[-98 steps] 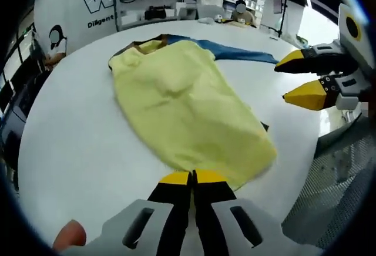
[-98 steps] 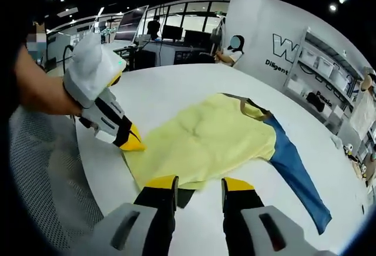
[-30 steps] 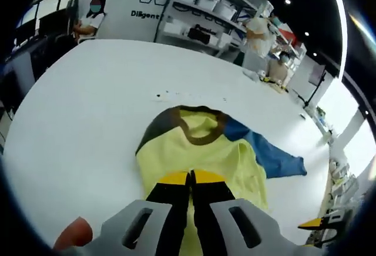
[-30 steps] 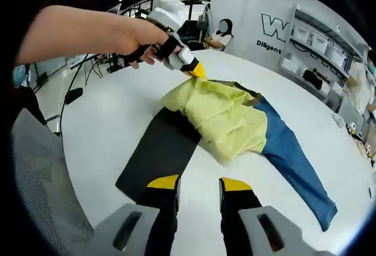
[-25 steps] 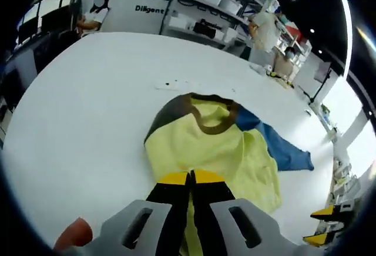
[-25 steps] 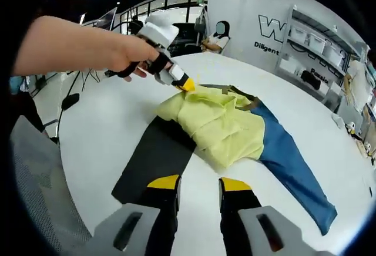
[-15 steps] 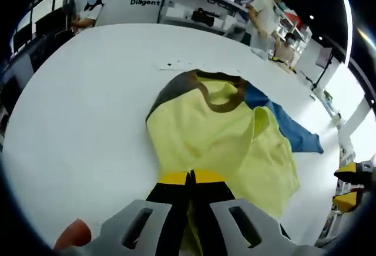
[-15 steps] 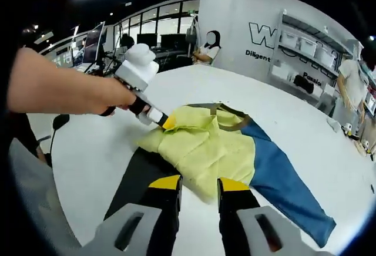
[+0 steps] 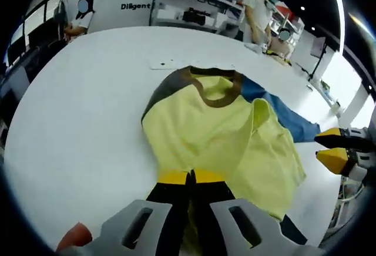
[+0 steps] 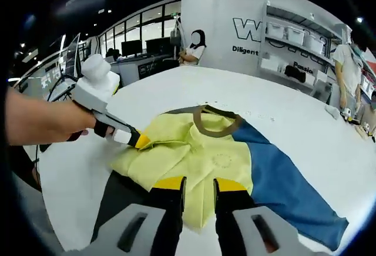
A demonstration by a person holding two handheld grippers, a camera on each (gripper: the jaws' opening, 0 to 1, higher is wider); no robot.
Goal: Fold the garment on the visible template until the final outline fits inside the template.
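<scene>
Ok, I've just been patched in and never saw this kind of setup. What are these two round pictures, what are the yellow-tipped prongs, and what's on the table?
There is no robot here. A person holds a hand-held gripper in each hand, and each carries a fisheye camera looking along its own two yellow-tipped jaws.

In the left gripper view, the left hand-held gripper has its jaws shut on the yellow fabric of the shirt. The right hand-held gripper comes in from the right edge.

In the right gripper view, the right hand-held gripper is open, jaws apart over the shirt's near edge. The left one shows at the left, held by the person's hand.

On the white round table lies the shirt: yellow body, brown collar, blue sleeve. It is partly folded over a dark template, which peeks out under its edge.
</scene>
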